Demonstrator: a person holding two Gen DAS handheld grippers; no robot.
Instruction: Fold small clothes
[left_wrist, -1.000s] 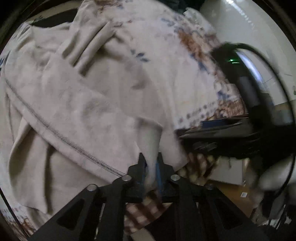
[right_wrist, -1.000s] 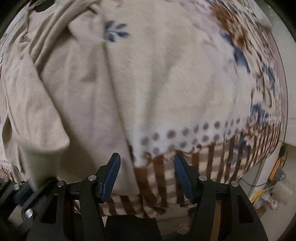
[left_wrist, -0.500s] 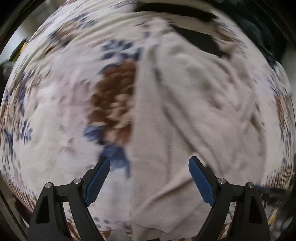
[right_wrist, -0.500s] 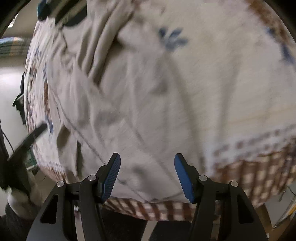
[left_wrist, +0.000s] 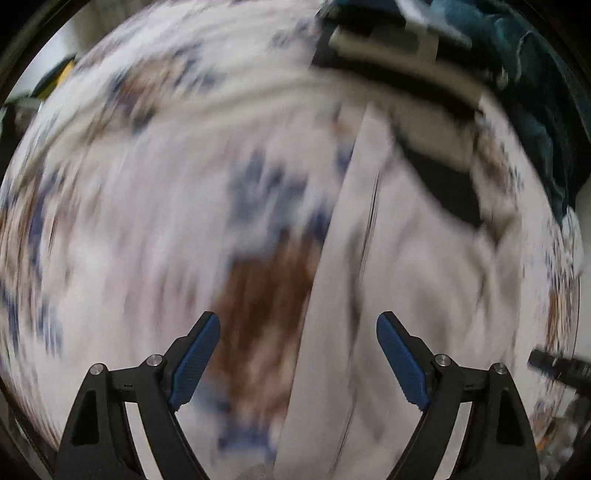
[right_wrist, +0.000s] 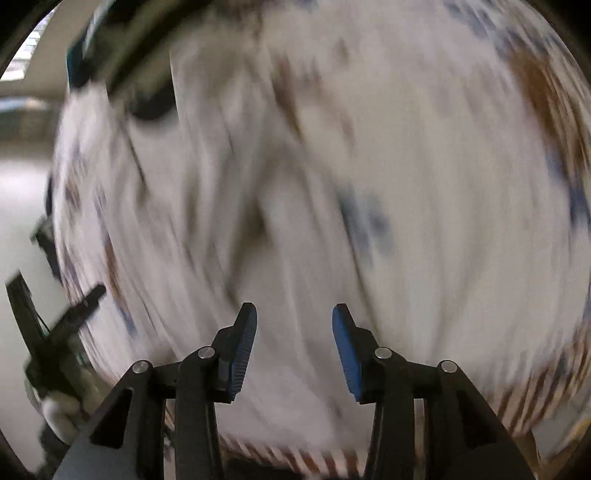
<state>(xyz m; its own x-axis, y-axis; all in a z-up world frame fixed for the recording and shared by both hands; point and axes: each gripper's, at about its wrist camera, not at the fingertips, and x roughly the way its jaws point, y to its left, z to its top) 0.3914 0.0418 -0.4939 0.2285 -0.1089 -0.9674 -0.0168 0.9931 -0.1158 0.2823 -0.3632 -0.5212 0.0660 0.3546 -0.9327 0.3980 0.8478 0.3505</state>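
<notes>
Let go of the cloth since a second back — left gripper (left_wrist: 298, 354), then pinched shut on a beige fold, now spread wide with nothing between its blue pads (left_wrist: 195, 360). Swung round too, from the table's edge to a view over the middle of the spread. Right gripper (right_wrist: 294, 350) about as far apart as before, moderately open and empty, but turned off the blanket's striped hem toward the garment's body.

Both views heavily smeared by motion, so fine detail not to be read. Just ahead of the left fingers: beige garment (left_wrist: 399, 280) lying on the floral blanket (left_wrist: 140, 206), its long straight edge running up and away from between the jaws, a brown and blue flower patch beside that edge on the left. Farther out, a dark neckline or opening at the garment's top, then a pile of teal cloth (left_wrist: 532, 74) at the far right rim. In the right wrist view, same garment (right_wrist: 229, 221) spread beneath and ahead, creased, with the other gripper a black blur at the far left.

Judging by this: one side fold probably laid and released — no tidy, compact stack visible yet. Likely left: a fresh grip, further folds, smoothing. Extent of folding unreadable through the blur.
</notes>
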